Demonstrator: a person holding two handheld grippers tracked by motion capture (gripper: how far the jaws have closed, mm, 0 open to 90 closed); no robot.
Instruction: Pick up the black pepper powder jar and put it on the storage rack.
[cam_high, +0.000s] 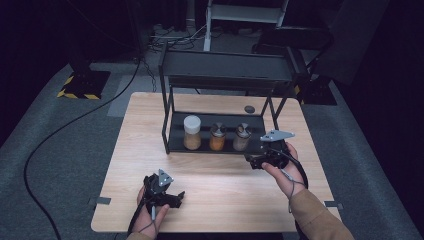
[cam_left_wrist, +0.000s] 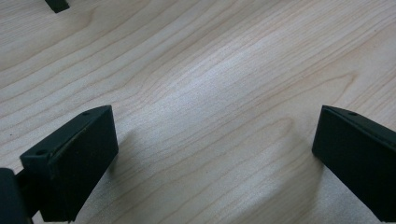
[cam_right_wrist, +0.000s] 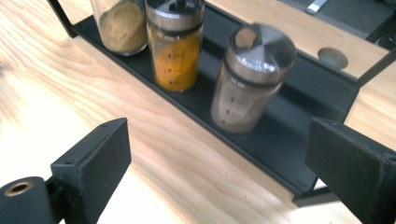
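The left gripper (cam_high: 176, 196) rests low over the bare table (cam_high: 120, 165), its jaws spread with nothing between them. On the rack's bottom shelf (cam_high: 175, 146), three jars stand in a row. The right gripper (cam_high: 250, 161) sits just before the rightmost jar (cam_high: 242, 137), jaws spread, not touching it. Nothing is picked up yet. That jar stands straight up, lid on top.

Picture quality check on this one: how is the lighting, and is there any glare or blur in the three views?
High view: table brightly lit, surroundings nearly black, a pale glare patch on the wood. Left gripper view: sharp grain, soft sheen mid-frame, shadows beside the jaws. Right gripper view: spice jars crisp, the near jaws slightly soft.
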